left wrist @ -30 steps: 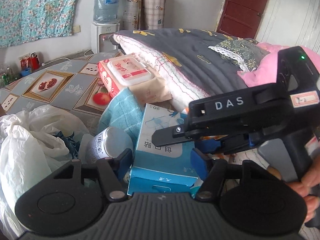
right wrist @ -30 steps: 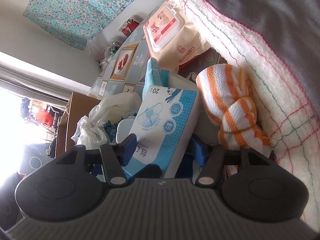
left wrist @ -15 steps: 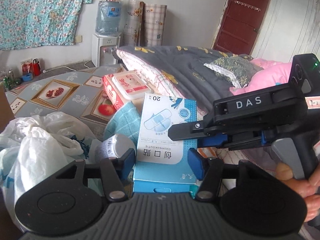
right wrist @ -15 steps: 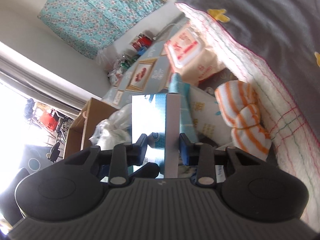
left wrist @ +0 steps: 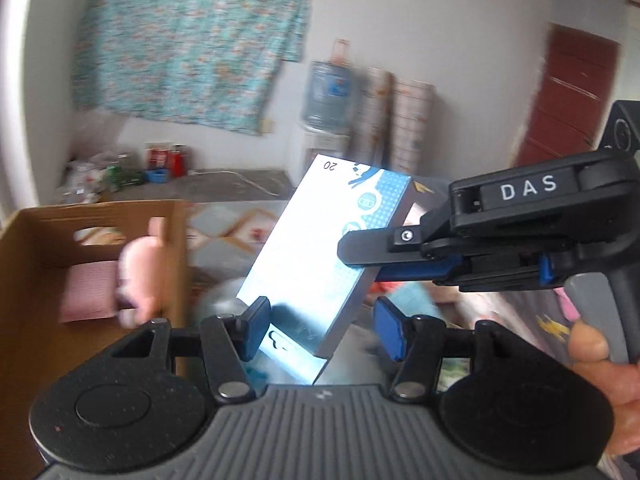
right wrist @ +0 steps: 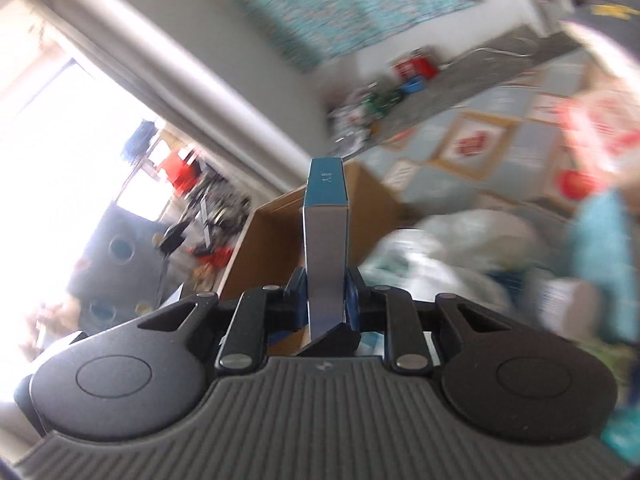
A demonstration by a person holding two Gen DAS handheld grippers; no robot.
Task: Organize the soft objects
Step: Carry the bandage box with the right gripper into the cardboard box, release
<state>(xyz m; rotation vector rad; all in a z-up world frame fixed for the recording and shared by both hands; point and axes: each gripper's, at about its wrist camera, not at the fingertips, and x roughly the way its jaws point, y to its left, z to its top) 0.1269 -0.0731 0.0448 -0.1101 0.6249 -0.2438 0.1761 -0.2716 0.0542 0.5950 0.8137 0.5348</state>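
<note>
Blue-and-white box [right wrist: 325, 240]: my right tongs [right wrist: 326, 296] have just closed and clamp it edge-on. My left tongs [left wrist: 320, 326] stand partly open, gripping nothing.

Cardboard box [left wrist: 100, 264] stands left of the raised carton [left wrist: 320, 248]; a soft toy [left wrist: 142, 268] lies in it. Water dispenser [left wrist: 326, 100] stands behind, against the wall.
</note>
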